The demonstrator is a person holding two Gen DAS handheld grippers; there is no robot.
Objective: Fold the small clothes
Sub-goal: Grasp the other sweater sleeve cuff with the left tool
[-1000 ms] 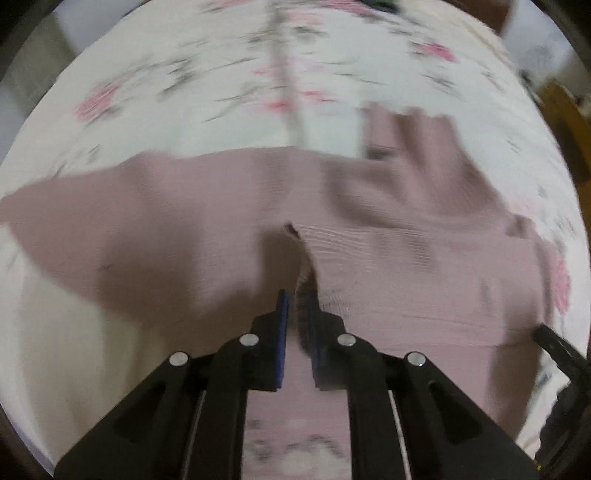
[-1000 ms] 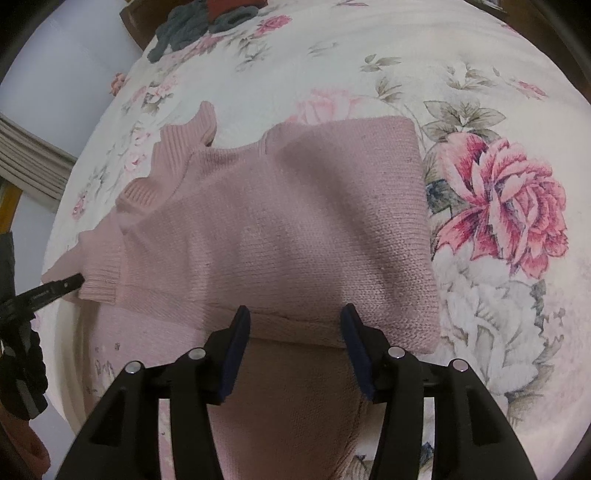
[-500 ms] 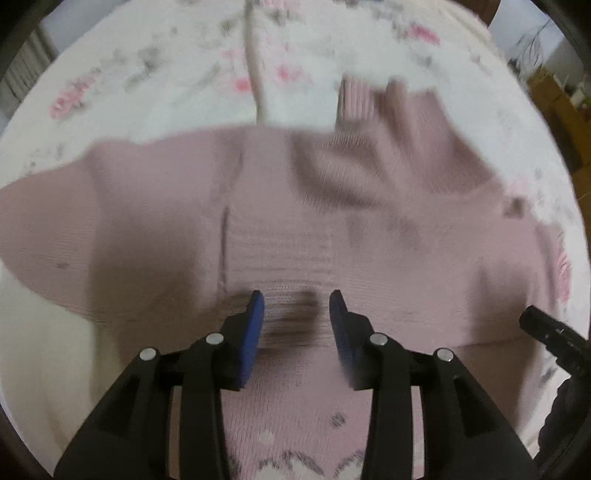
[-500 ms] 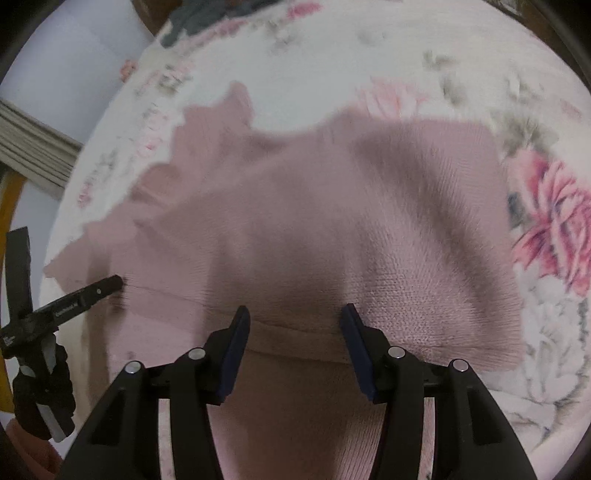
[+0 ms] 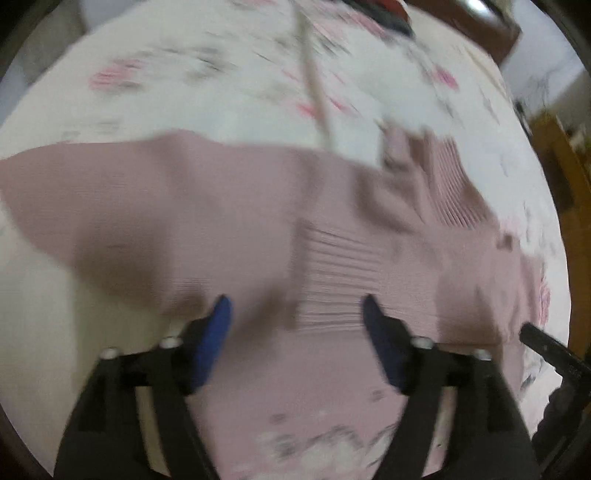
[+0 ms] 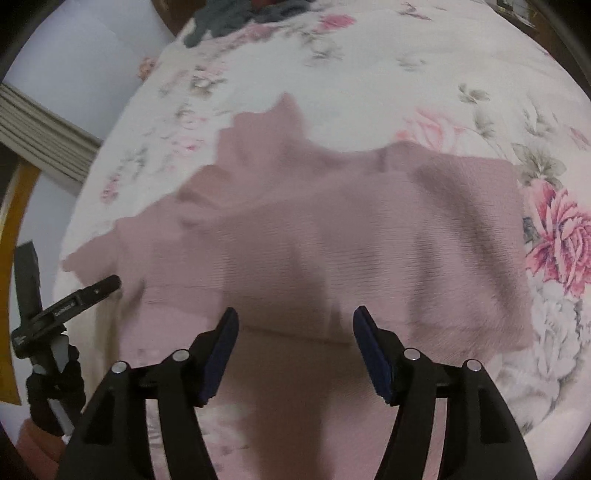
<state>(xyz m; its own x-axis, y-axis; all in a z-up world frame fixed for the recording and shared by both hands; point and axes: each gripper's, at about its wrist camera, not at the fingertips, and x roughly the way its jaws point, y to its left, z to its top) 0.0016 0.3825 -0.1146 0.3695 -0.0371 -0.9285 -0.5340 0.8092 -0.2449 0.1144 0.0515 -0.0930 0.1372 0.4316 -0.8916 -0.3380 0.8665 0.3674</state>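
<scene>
While both claws hang with jaws spread apart and empty, the left gripper (image 5: 297, 314) and right gripper (image 6: 295, 325) sit just above the near edge of the pink knit sweater (image 6: 351, 240). It lies spread on the floral bedspread (image 6: 424, 66). Farther off, dark clothes (image 6: 229, 14) lie heaped.

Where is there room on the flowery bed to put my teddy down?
Beyond the pink sweater, the flowery bedspread lies bare up to the dark clothes pile. More room beside the big rose. Near both open tools, sweater covers it.
</scene>
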